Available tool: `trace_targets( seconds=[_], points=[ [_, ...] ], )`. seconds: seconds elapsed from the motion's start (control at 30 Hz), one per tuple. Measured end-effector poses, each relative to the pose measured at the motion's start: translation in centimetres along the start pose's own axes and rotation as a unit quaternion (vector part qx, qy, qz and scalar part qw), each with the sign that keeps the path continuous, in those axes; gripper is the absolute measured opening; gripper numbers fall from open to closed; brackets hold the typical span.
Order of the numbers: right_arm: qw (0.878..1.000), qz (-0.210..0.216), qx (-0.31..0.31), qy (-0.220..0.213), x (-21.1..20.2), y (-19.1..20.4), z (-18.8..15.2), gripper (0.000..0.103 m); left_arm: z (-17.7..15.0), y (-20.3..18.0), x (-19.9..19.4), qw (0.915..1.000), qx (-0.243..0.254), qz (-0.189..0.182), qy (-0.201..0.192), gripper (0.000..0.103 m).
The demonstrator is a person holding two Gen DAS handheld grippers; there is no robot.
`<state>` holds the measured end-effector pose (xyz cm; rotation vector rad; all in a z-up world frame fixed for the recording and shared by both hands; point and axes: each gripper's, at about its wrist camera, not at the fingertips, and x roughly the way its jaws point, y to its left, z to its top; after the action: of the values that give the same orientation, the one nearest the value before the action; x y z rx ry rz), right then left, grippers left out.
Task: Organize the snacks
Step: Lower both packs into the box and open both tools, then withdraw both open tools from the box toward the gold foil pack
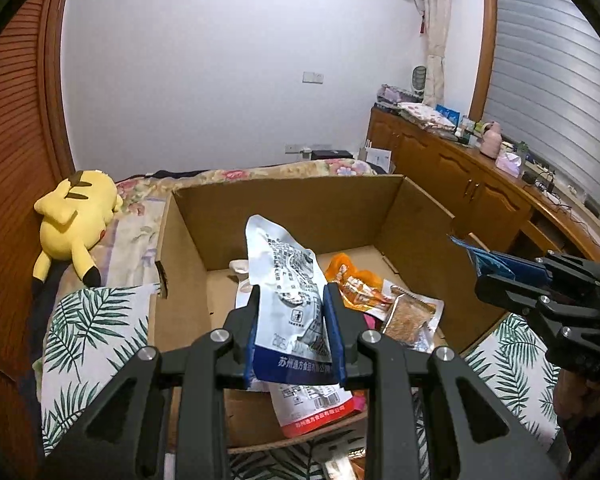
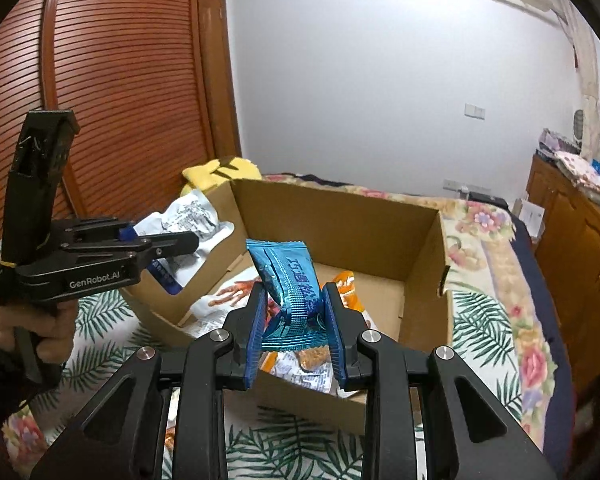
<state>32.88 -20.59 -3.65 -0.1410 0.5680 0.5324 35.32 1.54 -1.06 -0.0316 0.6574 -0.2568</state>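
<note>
One box (image 1: 284, 216), roughly six snack packets (image 1: 288, 280).

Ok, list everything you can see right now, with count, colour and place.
cardboard box: one, brown, open on the bed
white-and-blue packet: one, held over the box
blue wrapper: one, held over the box
orange packet: one, on the box floor
clear packet with brown snack: one, in the box
white-and-red packet: one, at the box's near edge
plush toy: one, yellow, beside the box
left gripper: black, blue pads
right gripper: black, blue pads
</note>
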Motion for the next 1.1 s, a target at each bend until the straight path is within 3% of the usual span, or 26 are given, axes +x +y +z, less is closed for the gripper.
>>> trace_targets(
  seconds=[0.27, 0.47, 0.6, 0.67, 0.7, 1.1],
  points=[
    [1.000, -0.004, 0.004, 0.018, 1.9, -0.4, -0.5, 0.027, -0.7, -0.4, 0.9, 0.9997, 0.001, 0.007, 0.022, 0.027],
    [0.999, 0.001, 0.012, 0.034, 3.3, -0.7, -0.9, 0.028, -1.1, -0.6, 0.6, 0.9992, 0.002, 0.011, 0.038, 0.041],
    [0.999, -0.001, 0.019, 0.039, 3.7, -0.9, -1.2, 0.029, -1.3, -0.7, -0.2, 0.9993, -0.001, 0.012, 0.037, 0.043],
    [0.999, 0.001, 0.029, 0.040, 3.7, -1.1, -1.1, 0.042, -1.4, -0.9, -0.9, 0.9994, -0.001, 0.011, 0.033, 0.044],
    [0.999, 0.001, 0.031, 0.039, 3.6, -1.1, -1.2, 0.043, -1.6, -0.8, -1.3, 0.9994, 0.000, 0.011, 0.031, 0.044],
    [0.999, 0.000, 0.036, 0.009, -1.6, 1.3, -1.6, 0.043, -3.7, -3.0, -6.3, 0.9994, 0.029, -0.003, 0.017, 0.050]
  ],
)
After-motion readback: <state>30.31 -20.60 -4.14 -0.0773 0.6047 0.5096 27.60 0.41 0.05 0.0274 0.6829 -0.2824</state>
